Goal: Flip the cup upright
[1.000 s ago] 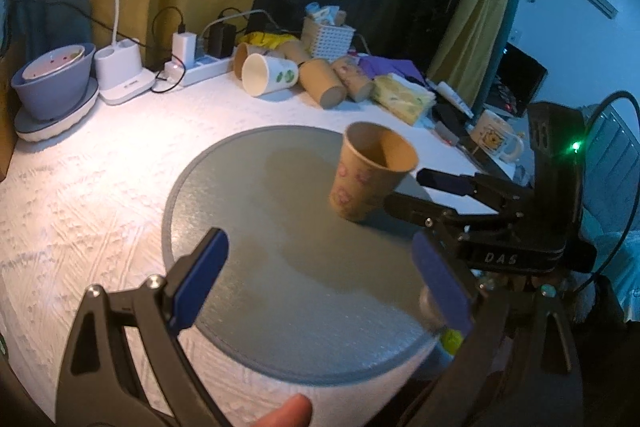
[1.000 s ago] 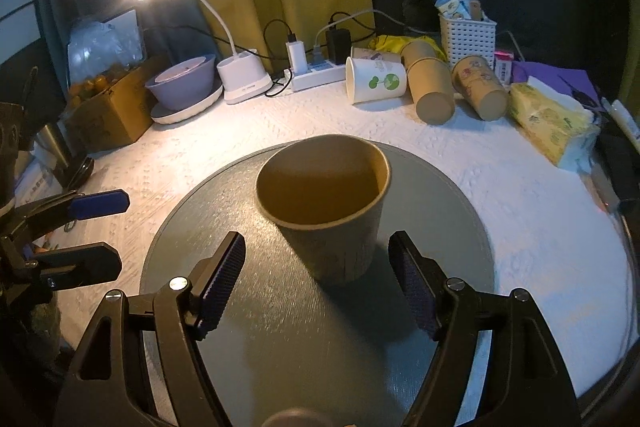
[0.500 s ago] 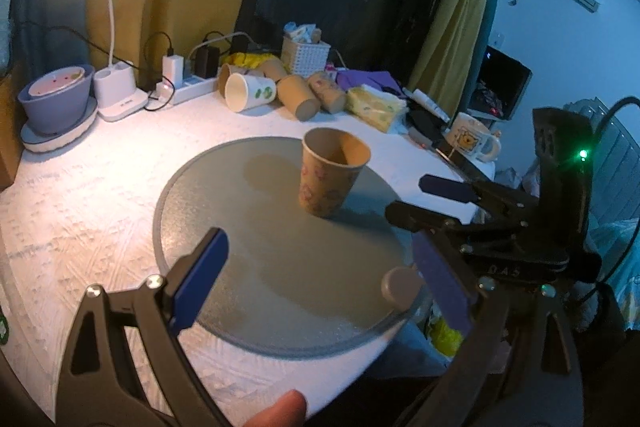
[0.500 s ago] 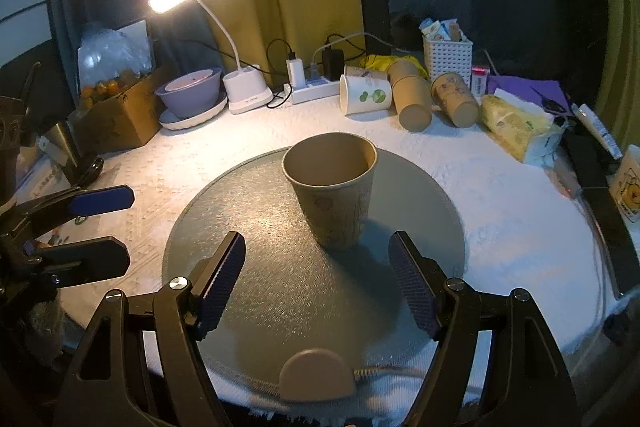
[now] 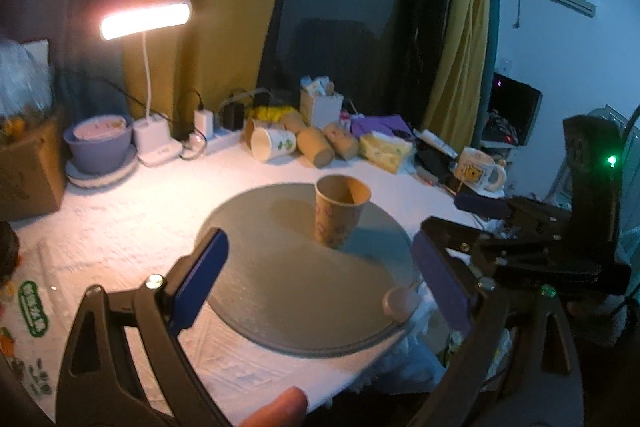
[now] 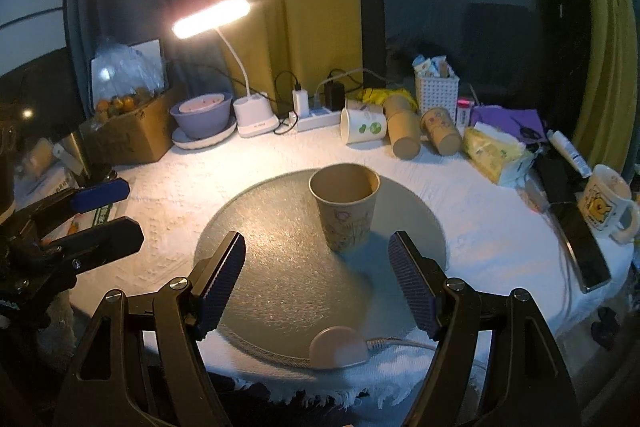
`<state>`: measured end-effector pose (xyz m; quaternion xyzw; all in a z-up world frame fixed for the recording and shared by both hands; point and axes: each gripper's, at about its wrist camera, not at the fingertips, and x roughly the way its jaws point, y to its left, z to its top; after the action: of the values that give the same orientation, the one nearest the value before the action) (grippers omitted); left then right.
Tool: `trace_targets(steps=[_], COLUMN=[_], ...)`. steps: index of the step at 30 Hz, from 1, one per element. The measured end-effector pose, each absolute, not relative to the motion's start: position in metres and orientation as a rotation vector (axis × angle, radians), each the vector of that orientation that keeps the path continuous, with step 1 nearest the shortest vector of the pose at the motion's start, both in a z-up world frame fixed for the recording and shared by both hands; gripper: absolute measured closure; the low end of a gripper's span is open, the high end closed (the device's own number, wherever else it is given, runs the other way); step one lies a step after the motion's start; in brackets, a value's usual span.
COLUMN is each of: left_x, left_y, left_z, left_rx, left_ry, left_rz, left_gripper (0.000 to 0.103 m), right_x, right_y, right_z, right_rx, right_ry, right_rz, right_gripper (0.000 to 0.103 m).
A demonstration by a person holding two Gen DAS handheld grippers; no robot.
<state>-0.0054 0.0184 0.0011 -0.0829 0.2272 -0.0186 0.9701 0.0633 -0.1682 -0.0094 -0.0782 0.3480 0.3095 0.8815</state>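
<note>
White textured cloth is covering the table, with a round glass mat (image 6: 280, 267) lying under the lamp's glow. On it the brown paper cup (image 6: 346, 211) is standing upright, mouth up, printed and undented, its long axis vertical, just ahead of and between the right gripper (image 6: 318, 281)'s wide-spread, empty jaws. Farther off, the left gripper (image 5: 320, 277) is hanging equally wide and empty, the cup sitting beyond its jaws.

Dim room; a glaring desk lamp (image 6: 212, 17) ahead-left throws shadows toward the viewer (fisheye edges bend, left view slightly blurred).
</note>
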Motion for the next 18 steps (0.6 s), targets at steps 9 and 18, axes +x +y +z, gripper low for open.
trace_targets(steps=[9,18], left_x=[-0.028,-0.043], left_y=[0.016,0.012], left_z=[0.026,0.040], left_rx=[-0.147,-0.116], left_ry=[0.359,0.312], left_rz=[-0.010,0.008], left_gripper=[0.009,0.009], right_x=[0.040,0.020], right_y=[-0.173,-0.173], right_z=[0.029,0.051], right_rx=[-0.196,-0.212], right_ry=[0.630,0.560], right_rz=[0.612,0.579], right_gripper=[0.026,0.026])
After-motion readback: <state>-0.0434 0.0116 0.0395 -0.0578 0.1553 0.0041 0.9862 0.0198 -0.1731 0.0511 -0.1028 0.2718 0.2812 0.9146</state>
